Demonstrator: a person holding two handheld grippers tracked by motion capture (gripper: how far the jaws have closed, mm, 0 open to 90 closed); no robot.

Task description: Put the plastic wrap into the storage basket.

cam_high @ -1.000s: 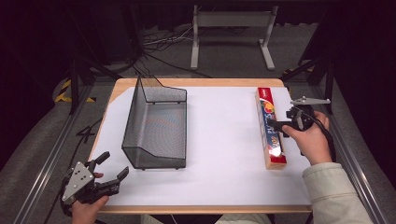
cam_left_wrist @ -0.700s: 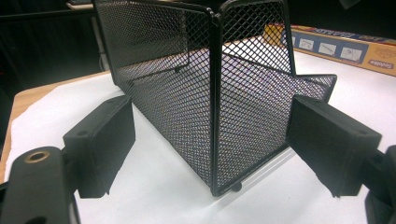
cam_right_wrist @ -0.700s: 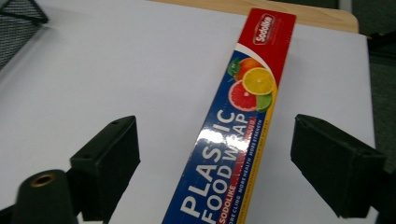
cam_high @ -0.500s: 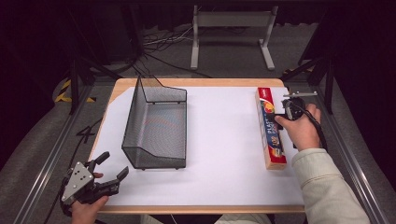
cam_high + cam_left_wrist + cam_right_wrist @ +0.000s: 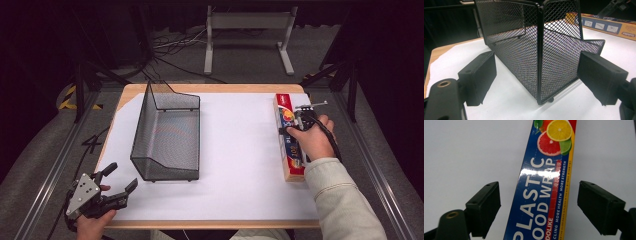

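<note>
A long blue plastic food wrap box (image 5: pixel 295 167) lies lengthwise along the right side of the white sheet. My right gripper (image 5: pixel 294 130) points down over its far half. In the right gripper view the box (image 5: pixel 541 195) runs between the two black pads (image 5: pixel 484 207), and white sheet shows in the gap on each side. The jaws have just been opening, and the pads stand clear of the box. My left gripper (image 5: pixel 122 176) rests open at the near left corner, aimed at the black mesh basket (image 5: pixel 167 135). The basket's corner (image 5: pixel 539 62) stands ahead of the left gripper's jaws, untouched.
A white sheet (image 5: pixel 235 150) covers the wooden table (image 5: pixel 200 88). A grey metal stand (image 5: pixel 247 22) and loose cables (image 5: pixel 170 47) sit on the floor behind. Aluminium rails (image 5: pixel 50 170) run along both sides of the table.
My right gripper has moved left and down onto the box, with the jaws narrower midway and wider again now. The left gripper has stayed where it was.
</note>
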